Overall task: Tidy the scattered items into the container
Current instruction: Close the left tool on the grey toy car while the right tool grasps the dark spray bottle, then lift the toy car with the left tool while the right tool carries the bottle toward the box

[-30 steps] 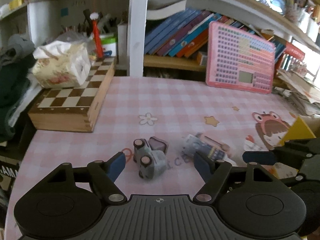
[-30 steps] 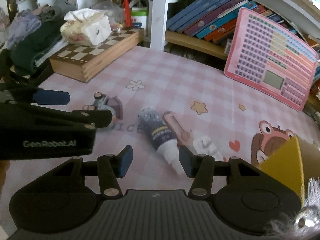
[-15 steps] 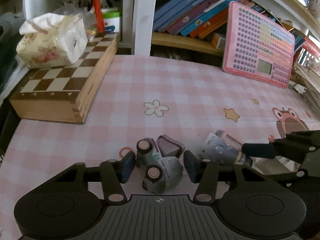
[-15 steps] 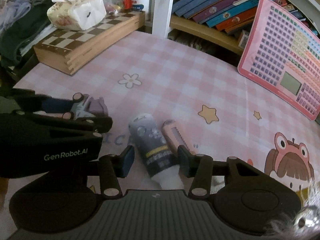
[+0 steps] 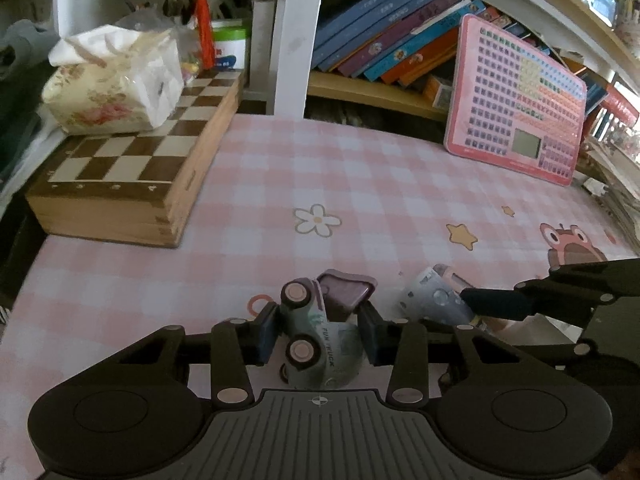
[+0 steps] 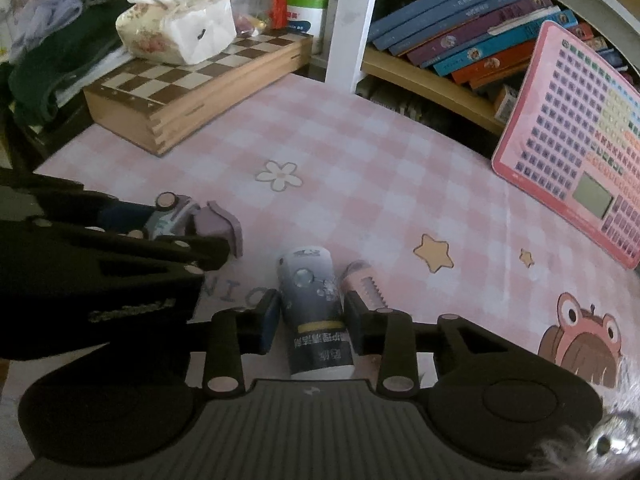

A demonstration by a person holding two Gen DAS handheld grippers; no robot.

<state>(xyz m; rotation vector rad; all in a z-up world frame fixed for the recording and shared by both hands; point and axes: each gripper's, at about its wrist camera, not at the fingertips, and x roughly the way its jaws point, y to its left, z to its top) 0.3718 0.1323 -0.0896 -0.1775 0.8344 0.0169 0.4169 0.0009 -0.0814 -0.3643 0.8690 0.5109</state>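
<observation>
Pink checked table (image 5: 360, 184) carries chessboard box (image 5: 132, 168), toy truck (image 5: 316, 340), tube (image 6: 316, 308).

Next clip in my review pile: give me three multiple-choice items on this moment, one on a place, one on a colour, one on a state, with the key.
1. Where does the tissue pack sit?
A. on the chessboard box
B. on the bookshelf
C. on the pink tablecloth

2. What colour is the frame of the keyboard toy?
A. green
B. pink
C. black

3. What is between the fingers of the left gripper?
A. nothing
B. the tube
C. the toy truck

Key:
1. A, it rests on the checkered top.
2. B, the frame leaning at the shelf is pink.
3. C, the fingers flank the truck; the tube lies between those of the right gripper.
</observation>
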